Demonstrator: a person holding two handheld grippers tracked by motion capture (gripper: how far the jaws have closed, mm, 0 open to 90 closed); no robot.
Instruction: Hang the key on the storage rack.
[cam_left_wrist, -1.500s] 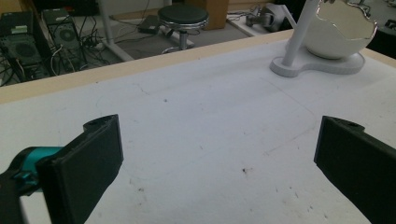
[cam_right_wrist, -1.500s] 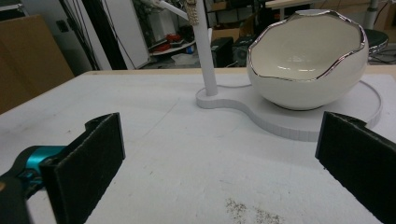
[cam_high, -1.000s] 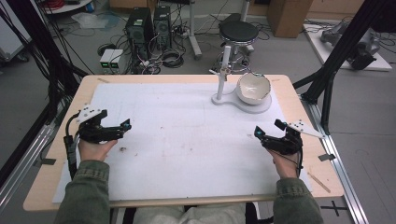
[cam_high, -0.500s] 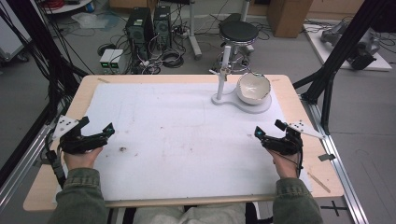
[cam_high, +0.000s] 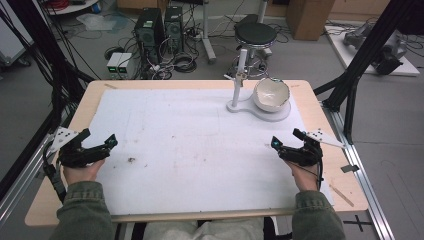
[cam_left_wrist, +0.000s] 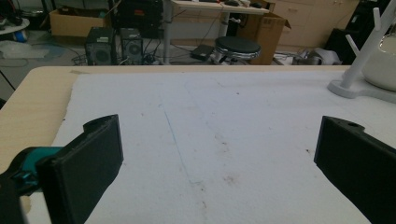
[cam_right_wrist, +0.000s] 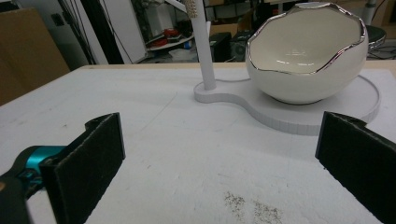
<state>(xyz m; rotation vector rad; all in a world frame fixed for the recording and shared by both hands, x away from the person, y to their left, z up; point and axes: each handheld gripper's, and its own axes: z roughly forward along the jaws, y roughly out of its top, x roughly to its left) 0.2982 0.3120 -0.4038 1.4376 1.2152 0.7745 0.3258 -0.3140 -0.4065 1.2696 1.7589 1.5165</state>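
1. Item in hand: a white egg-shaped bowl (cam_high: 271, 94) with a jagged silver rim, sitting on the round end of a white stand base (cam_high: 250, 108) at the far right of the desk (cam_high: 320, 107). A thin white post (cam_high: 239, 80) with pegs rises from the narrow end of the base, just to the left of the bowl.
2. Right claw (cam_high: 286, 144): near the desk's right edge, jaws spread wide, holding nothing. In the right gripper view the bowl (cam_right_wrist: 306, 53) lies straight ahead and a little to the right of the gap between the jaws, mouth tilted toward the camera.
3. Left claw (cam_high: 97, 143): at the left edge of the white mat (cam_high: 190, 150), jaws likewise wide apart and empty. In the left gripper view the base (cam_left_wrist: 359, 88) sits far off at the right margin.
4. Deciding relation: the bowl is ahead of the right claw and slightly inward toward the desk's middle; it is well apart from the left claw, across the whole mat. Judged, the right hand is the nearer one for a reach.
5. Base long axis: runs left to right, post end toward the desk's centre.
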